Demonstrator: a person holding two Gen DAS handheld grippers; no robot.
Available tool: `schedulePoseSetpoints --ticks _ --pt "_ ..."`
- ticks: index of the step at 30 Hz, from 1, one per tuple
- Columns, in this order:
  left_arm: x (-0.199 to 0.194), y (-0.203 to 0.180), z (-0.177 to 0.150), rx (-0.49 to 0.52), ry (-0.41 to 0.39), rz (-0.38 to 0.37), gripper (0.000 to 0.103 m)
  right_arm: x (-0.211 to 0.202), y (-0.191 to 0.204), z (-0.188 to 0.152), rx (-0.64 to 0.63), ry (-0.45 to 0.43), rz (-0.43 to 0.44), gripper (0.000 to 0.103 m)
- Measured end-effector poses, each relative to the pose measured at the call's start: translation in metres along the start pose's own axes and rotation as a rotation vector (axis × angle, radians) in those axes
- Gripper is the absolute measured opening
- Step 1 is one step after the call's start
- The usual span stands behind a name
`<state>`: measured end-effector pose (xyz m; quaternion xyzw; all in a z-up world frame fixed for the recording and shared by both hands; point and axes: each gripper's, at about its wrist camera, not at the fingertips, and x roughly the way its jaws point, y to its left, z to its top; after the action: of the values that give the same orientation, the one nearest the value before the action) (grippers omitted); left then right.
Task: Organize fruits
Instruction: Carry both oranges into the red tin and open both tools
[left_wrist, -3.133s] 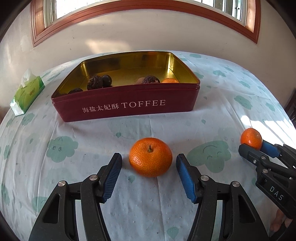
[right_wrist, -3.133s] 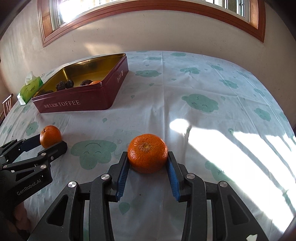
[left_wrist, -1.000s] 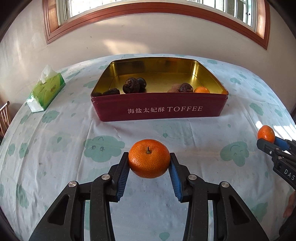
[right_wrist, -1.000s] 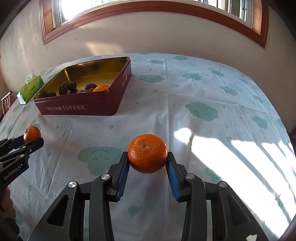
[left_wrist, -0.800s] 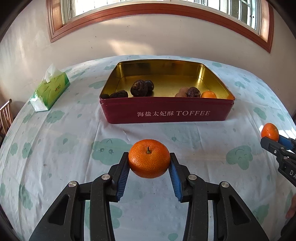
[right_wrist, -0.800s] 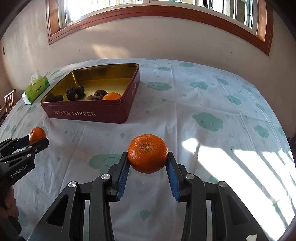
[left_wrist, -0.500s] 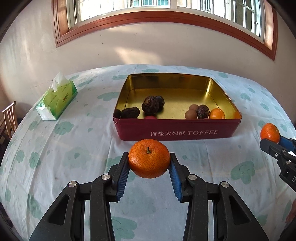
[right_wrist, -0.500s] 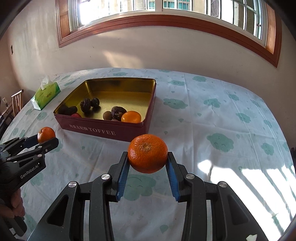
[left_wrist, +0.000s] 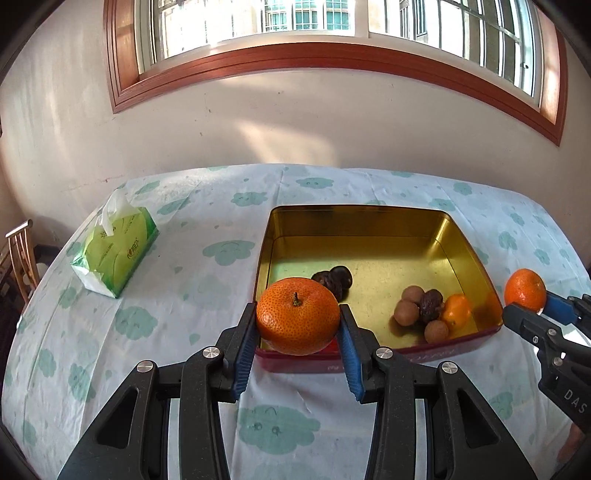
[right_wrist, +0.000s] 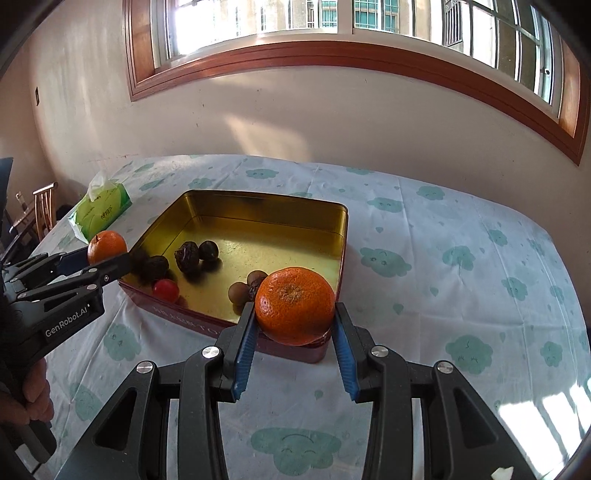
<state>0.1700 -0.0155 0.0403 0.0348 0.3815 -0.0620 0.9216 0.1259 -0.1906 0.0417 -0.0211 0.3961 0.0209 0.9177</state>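
1. Carrying stage, by my read: two oranges aloft, both due for the tin. Table (left_wrist: 369, 184) w/ cloud-print cloth takes up most of both views; green tissue pack (left_wrist: 114, 254) sits far L, well apart from the tin.
2. Tin (left_wrist: 465, 240): red outside, gold inside, open top. Near wall faces both grippers. Roughly square as seen, so no clear long axis. Back half of floor bare.
3. L gripper (left_wrist: 297, 332): narrow, blue pads clamped on L orange (left_wrist: 297, 315), stem up. Orange hangs off the cloth, at the tin's near L corner, overlapping the near wall in L view. Whether it's past the rim yet, can't tell.
4. R gripper (right_wrist: 295, 326): narrow too, clamped on R orange (right_wrist: 295, 304). It overlaps the tin's near R corner in R view.
5. Key relation: tin lies ahead of and below both grippers; each points down and fwd at it. Neither clearly nearer, one per corner. Next move, I'd judge: push fwd over the rim, lower, let go onto bare floor.
6. Already in tin: small orange (left_wrist: 456, 312), dark wrinkled fruits (right_wrist: 188, 256), brown round ones (left_wrist: 406, 314), red one (right_wrist: 166, 290) at the near wall.
7. Risk: near wall could clip the fruit if lowered early; a round orange may roll into the small stuff.
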Motion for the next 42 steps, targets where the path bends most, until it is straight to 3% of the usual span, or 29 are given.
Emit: schedulePoseSetpoints --ticks 9,24,42 --pt "0.035 -0.003 0.011 0.019 0.037 0.013 0.043 0.035 0.008 0.01 -0.007 0.04 0.01 0.037" --pt "0.064 -0.011 0.001 0.074 0.077 0.02 0.043 0.069 0.01 0.009 -0.006 0.091 -0.002 0.037" --pt "0.068 -0.015 -0.001 0.089 0.087 0.021 0.044 0.071 0.011 0.004 0.016 0.093 -0.005 0.041"
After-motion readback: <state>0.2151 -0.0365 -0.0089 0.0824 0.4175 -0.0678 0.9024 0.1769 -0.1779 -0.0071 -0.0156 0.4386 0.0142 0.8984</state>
